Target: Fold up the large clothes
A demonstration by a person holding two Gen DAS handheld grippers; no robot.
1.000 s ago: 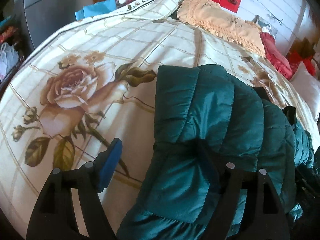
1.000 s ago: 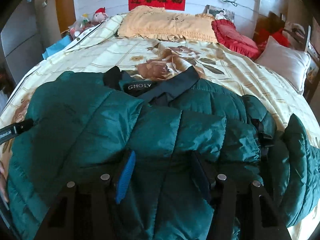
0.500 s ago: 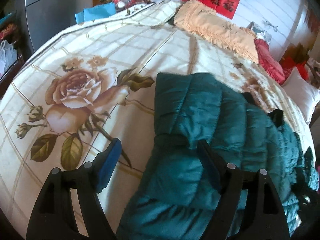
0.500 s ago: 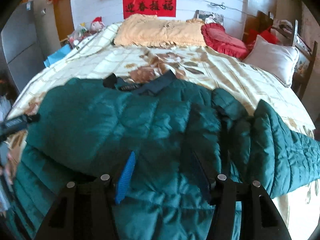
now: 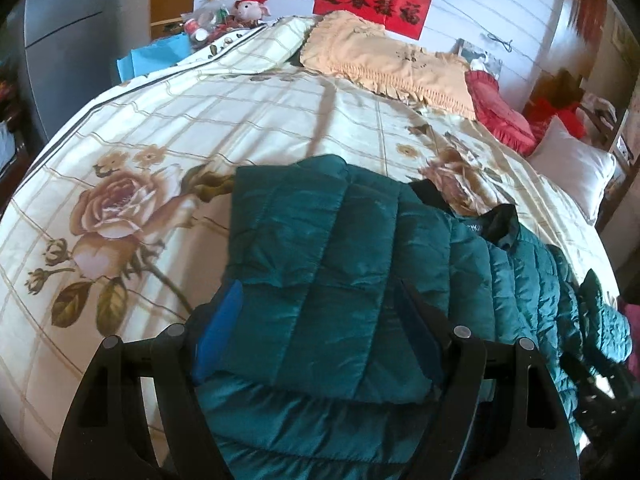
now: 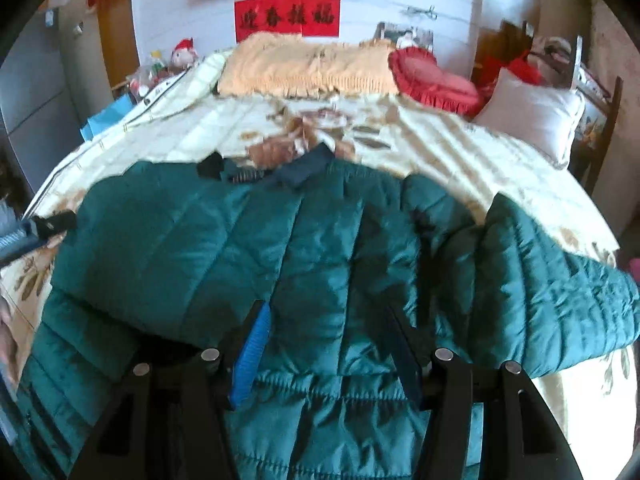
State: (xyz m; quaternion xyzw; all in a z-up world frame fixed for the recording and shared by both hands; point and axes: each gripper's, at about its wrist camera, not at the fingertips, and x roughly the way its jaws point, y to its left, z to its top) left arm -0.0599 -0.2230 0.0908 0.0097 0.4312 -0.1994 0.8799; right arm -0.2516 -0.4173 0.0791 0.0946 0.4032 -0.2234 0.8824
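A teal quilted puffer jacket lies across the floral bedspread, its dark collar pointing toward the pillows. Its left part is folded over the body, and one sleeve spreads out to the right. My left gripper hovers open over the folded left edge of the jacket, with fabric below the fingers and none pinched. My right gripper is open above the middle of the jacket. A black piece of the left tool shows at the left edge of the right wrist view.
At the head of the bed lie a peach fringed pillow, a red cushion and a white pillow. A grey cabinet stands left of the bed, by a cluttered stand with a plush toy. The bed's right edge drops off beyond the sleeve.
Both grippers have risen and drawn back, so more of the bed shows. The left gripper has shifted right, from beside the jacket's edge to over it. Neither opening has changed.
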